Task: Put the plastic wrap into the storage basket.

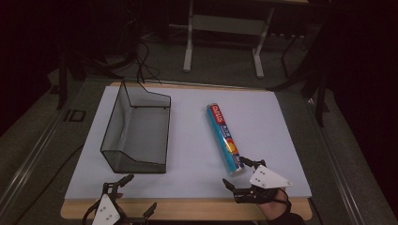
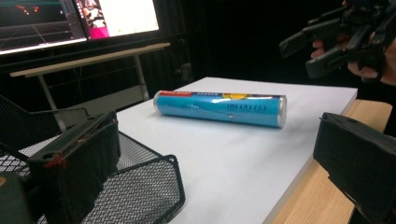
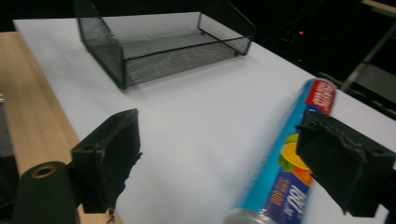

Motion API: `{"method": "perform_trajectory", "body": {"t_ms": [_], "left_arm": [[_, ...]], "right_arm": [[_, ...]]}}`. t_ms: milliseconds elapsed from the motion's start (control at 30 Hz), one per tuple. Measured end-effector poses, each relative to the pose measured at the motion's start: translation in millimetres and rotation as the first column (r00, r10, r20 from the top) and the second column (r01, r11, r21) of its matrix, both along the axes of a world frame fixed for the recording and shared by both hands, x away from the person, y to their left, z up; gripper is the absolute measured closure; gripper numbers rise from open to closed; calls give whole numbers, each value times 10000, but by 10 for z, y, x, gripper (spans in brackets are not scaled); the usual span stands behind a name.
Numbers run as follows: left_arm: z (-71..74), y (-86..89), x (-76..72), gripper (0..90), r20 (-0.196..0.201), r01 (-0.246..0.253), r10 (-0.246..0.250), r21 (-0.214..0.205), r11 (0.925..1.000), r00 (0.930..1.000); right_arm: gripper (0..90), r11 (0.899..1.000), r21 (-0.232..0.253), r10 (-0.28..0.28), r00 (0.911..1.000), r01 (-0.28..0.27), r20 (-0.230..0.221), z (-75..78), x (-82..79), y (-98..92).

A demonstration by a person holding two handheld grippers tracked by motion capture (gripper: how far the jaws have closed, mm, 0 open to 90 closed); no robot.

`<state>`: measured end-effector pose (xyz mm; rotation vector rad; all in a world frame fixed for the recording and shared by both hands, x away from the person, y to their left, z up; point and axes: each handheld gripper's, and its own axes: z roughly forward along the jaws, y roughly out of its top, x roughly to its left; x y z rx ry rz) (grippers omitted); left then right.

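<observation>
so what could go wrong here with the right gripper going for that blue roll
The right gripper is open at the near end of the blue roll, with one jaw over the roll rather than the pair around it. Closing from here might nudge the roll, and since it is round it could roll across the white board. An end grip on such a long roll may also let the far end sag or slip on the way to the mesh tray.

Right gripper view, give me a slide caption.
Open right tongs approach a blue foil roll on the white board, wire mesh tray beyond.
</observation>
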<state>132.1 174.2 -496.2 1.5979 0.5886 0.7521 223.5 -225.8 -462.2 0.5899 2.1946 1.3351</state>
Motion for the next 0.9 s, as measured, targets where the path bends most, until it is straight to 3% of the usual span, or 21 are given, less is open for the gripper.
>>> {"method": "perform_trajectory", "body": {"t_ms": [133, 167, 333, 533, 567, 667, 900], "left_arm": [[0, 4, -3, 13, 44, 97, -97, -24, 9999, 9999], [-2, -3, -15, 13, 79, 132, -132, -34, 9999, 9999], [-6, -9, -18, 13, 38, 150, -150, -50, 9999, 9999], [-24, -29, -52, 13, 90, -30, 30, 31, 10000, 10000], [-30, -23, -83, 13, 173, -134, 130, 239, 9996, 9998], [-32, -10, -110, 13, 155, -191, 189, 141, 9997, 9997], [-42, -41, -107, 13, 75, -76, 74, 268, 9996, 9999]], "right_arm": [[134, 9998, -186, 69, 10000, -68, 55, 22, -23, 31], [135, 9999, 39, 112, 9999, -112, -123, 74, -33, 28], [136, 9993, 368, 55, 10000, -57, 53, 168, -48, 11], [140, 9999, 122, 53, 9996, -56, 269, 221, -54, 37], [144, 10000, 35, 22, 9997, -23, 260, 227, -53, 49], [165, 9994, -343, -33, 9996, 43, 285, 254, -52, 92], [177, 9995, -315, 68, 9988, -53, 478, 425, -6, 164]]}}
